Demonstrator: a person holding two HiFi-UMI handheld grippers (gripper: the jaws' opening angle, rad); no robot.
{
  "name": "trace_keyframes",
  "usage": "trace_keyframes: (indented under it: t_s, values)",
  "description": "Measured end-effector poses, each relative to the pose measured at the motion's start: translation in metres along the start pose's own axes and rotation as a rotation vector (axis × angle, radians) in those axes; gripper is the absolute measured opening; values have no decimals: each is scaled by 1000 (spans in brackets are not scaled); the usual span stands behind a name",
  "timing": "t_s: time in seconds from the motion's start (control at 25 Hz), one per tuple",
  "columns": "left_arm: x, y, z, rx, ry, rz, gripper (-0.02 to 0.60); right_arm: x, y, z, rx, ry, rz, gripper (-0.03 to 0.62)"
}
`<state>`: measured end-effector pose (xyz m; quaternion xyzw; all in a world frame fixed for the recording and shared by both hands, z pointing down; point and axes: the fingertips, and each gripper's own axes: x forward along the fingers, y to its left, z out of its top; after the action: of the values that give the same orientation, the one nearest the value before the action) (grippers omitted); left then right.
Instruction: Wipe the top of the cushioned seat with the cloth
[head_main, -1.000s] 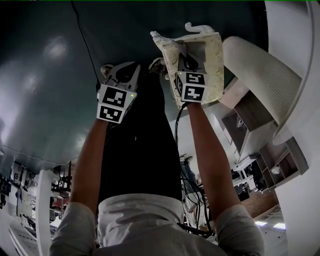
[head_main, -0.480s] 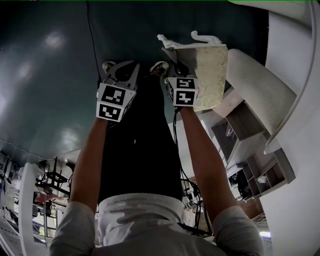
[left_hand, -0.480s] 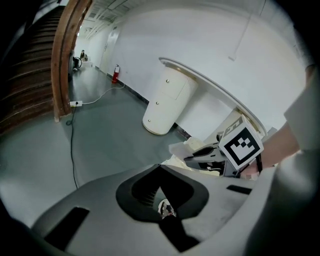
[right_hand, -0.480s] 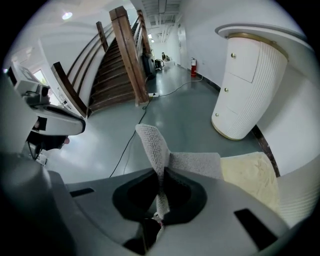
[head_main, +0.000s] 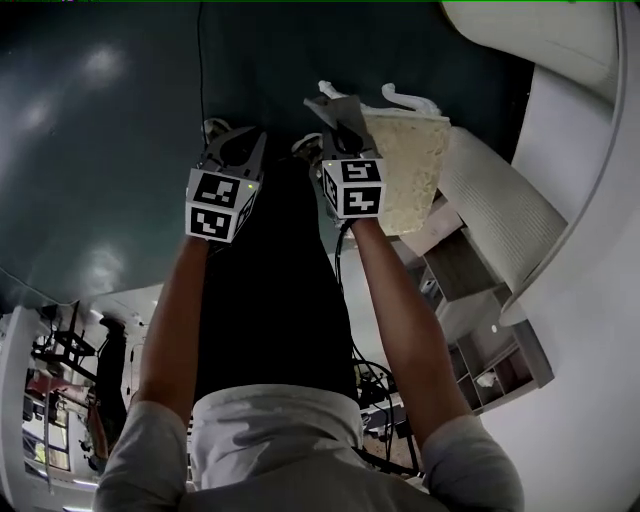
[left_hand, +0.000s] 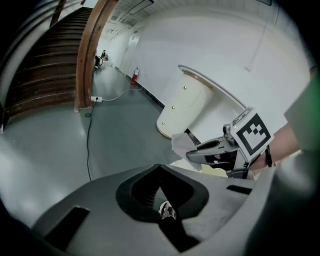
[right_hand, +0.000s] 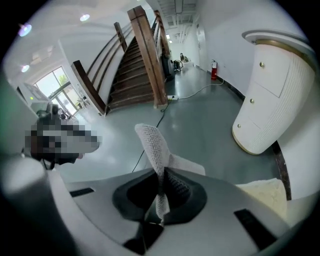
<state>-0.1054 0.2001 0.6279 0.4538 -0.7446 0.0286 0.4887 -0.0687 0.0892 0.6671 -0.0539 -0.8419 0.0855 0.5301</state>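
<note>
Beside the cushioned seat (head_main: 495, 205), on its open-floor side, my right gripper (head_main: 337, 108) has its jaws pressed together on a fold of the cloth (head_main: 410, 175). The pinch sits near one edge, so most of the cream fabric hangs free on the side toward the seat's ribbed flank, ready to serve as a wiping face. The cloth is short of the seat's top and hangs over the dark floor (head_main: 100, 150), not on the cushion. My left gripper (head_main: 232, 142) is farther from the seat than the right. Its jaws are closed with nothing between them, and it is apart from the cloth, kept clear, I judge. By my reading no wiping is under way. The next move calls for carrying the cloth over the seat's top and laying it flat.
</note>
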Motion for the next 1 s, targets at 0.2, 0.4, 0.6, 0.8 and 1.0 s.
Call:
trace_keyframes:
  t_s: [0.2,0.4,0.6,0.8,1.0]
  values:
    - [8,-5,11,-11,-11,6,14,-4,-36,12,-7,15,-67,25]
    - [25,-26,16,27,11,-22,14,-3,-84,-23,-9,117,-134,25]
    - [42,-41,19,45,36,-29,14,-10,-108,-29,-131,131,-164,25]
    - [62,-63,29,85,58,-52,14,-12,-127,-23,-169,116,-182,25]
    - [83,-86,40,125,76,-72,14,-18,-153,-24,-171,100,-194,25]
